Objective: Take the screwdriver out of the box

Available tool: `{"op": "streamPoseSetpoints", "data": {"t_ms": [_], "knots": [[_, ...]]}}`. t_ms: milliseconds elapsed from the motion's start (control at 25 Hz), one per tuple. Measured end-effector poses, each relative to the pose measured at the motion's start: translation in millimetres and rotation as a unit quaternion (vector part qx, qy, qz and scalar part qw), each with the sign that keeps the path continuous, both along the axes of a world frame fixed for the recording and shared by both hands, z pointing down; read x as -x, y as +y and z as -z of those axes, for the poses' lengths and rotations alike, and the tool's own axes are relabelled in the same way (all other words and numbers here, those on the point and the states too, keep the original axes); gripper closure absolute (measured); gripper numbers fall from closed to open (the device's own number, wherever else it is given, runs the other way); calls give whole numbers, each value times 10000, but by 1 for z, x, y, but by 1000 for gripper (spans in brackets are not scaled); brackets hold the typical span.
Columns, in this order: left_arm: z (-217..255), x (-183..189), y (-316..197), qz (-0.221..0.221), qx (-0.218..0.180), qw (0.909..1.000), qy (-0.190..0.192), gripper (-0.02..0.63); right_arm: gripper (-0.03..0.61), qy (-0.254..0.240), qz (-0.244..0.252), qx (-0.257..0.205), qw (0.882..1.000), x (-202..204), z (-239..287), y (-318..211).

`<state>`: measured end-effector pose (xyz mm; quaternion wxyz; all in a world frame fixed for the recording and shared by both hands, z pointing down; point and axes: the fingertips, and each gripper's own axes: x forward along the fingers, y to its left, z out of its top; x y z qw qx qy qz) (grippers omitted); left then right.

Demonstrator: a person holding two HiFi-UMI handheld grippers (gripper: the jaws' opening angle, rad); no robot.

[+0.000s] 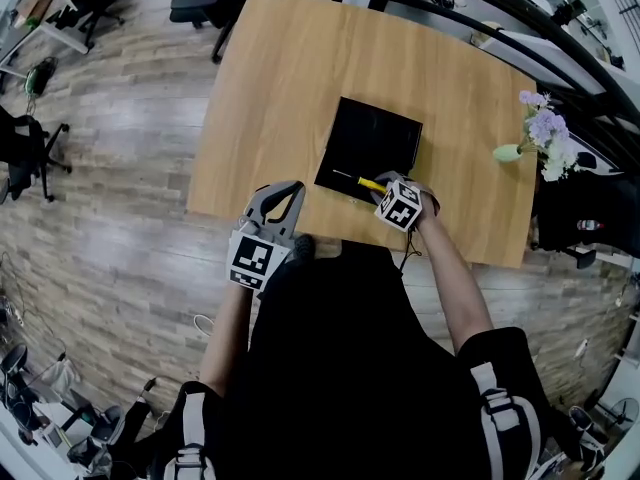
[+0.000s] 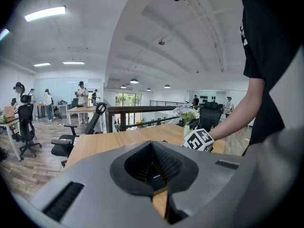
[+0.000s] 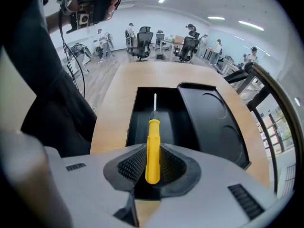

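Right gripper [image 3: 153, 164] is clamped on the yellow handle of the screwdriver [image 3: 153, 144], grabbing the fat end so the thin shaft pokes forward over the box [image 3: 173, 122]. Can't tell if the tip is resting on the bottom or already lifted. The box is open, with its lid [image 3: 213, 122] flipped flat beside it, and I see nothing else in the tray. Left gripper [image 2: 153, 169] is closed and empty, parked at the near edge of the table [image 1: 290, 88], out of the way I'd guess.
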<state>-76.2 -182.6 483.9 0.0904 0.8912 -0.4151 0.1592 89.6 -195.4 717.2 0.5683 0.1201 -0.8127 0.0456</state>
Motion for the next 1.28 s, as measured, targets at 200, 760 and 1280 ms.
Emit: {"op": "streamPoseSetpoints", "data": {"t_ms": [200,760,1280], "knots": [[4,7,4,-67,-46,10000,-15,592,485,-473,-477,-324,9972,4,27,4],[8,25,16,-103,-88,9999,-50,591,485,-2772,-1707,-770,9424,65,128,-2],[8,33,19,58,-95,9999,128,592,485,-3975,-1627,-870,8989,83,210,20]]}}
